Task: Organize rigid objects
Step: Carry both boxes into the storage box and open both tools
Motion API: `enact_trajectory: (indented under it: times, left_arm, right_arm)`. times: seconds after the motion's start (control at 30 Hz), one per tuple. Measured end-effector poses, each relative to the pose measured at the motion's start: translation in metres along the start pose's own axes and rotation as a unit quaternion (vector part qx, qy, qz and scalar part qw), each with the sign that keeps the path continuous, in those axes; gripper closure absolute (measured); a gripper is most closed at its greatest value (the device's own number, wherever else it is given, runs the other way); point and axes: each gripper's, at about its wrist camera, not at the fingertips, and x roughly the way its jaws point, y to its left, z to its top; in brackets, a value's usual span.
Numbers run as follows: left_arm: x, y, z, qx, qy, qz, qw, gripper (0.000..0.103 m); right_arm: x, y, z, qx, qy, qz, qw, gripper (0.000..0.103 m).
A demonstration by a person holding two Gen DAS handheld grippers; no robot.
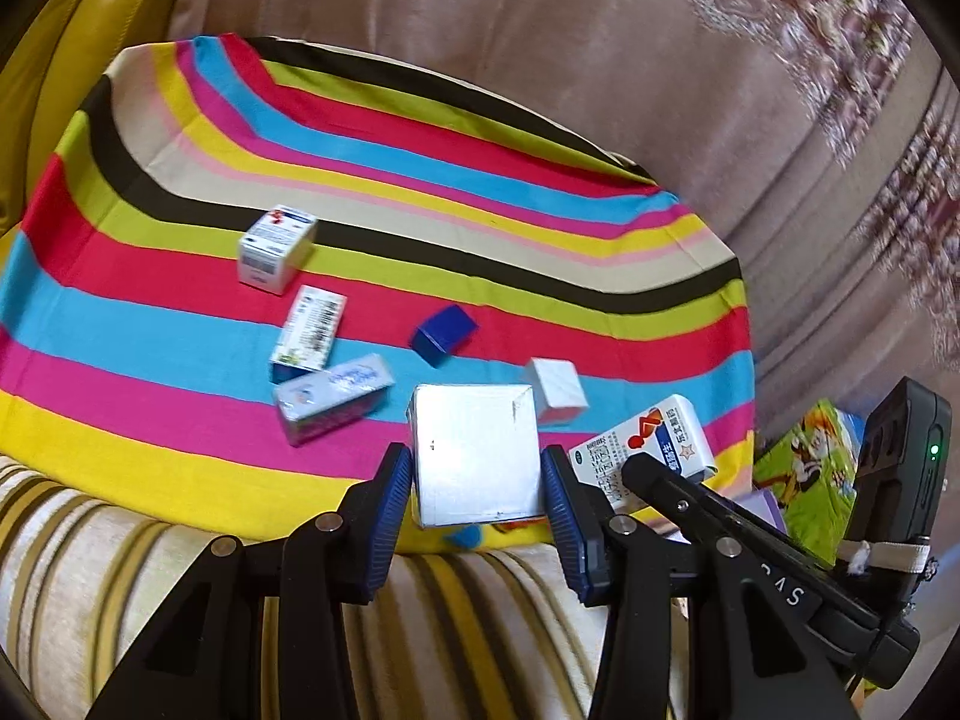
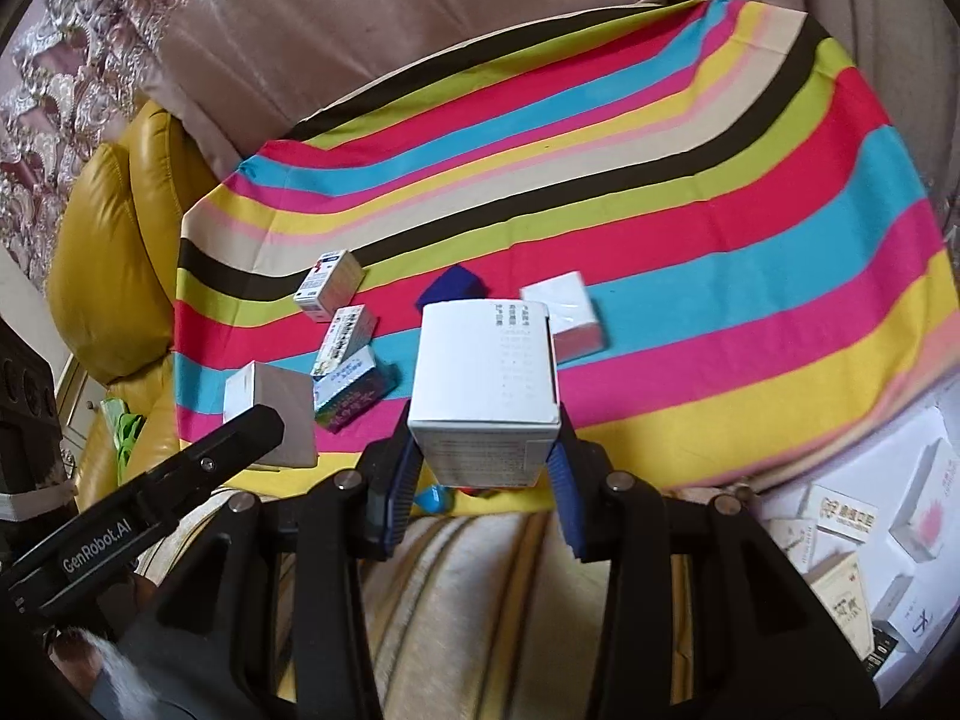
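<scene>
My left gripper (image 1: pixel 475 468) is shut on a plain white square box (image 1: pixel 474 432), held above the near edge of the striped cloth (image 1: pixel 420 192). My right gripper (image 2: pixel 486 453) is shut on a taller white carton (image 2: pixel 486 372) with small grey print. In the left wrist view that carton (image 1: pixel 651 447) shows a red and blue logo at the right. On the cloth lie a white box with a red mark (image 1: pixel 277 246), a barcode carton (image 1: pixel 309 327), a blue-white carton (image 1: pixel 333 399), a small dark blue box (image 1: pixel 443 336) and a small white box (image 1: pixel 555 390).
The cloth covers a sofa seat with a striped cushion edge (image 1: pixel 120 570) in front and a pinkish backrest (image 1: pixel 540 30) behind. A yellow leather cushion (image 2: pixel 108 276) sits at the left. A white tray (image 2: pixel 936 636) with several cartons lies at the lower right, and a cartoon-print pack (image 1: pixel 804 468) beside it.
</scene>
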Motion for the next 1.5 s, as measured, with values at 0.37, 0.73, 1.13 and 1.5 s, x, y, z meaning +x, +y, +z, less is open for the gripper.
enact_trajectory:
  times: [0.37,0.73,1.13,1.5]
  left_arm:
    - [0.015,-0.053,-0.017,0.051,0.033,-0.036,0.9975,0.058]
    - [0.028,-0.097,-0.034,0.093,0.069,-0.072,0.9907,0.058]
    - [0.041,-0.14,-0.056,0.142,0.111,-0.119,0.9763,0.058]
    - [0.053,-0.171,-0.073,0.189,0.154,-0.161,0.9564,0.058]
  right_arm:
    - [-0.03,-0.039,-0.011,0.02,-0.005,-0.032,0.999,0.059]
    - [-0.053,-0.098,-0.032,0.056,0.0,-0.088,0.995,0.059]
    - [-0.081,-0.149,-0.044,0.088,-0.003,-0.151,0.985,0.059]
    - [-0.092,-0.17,-0.047,0.109,-0.004,-0.185,0.977,0.059]
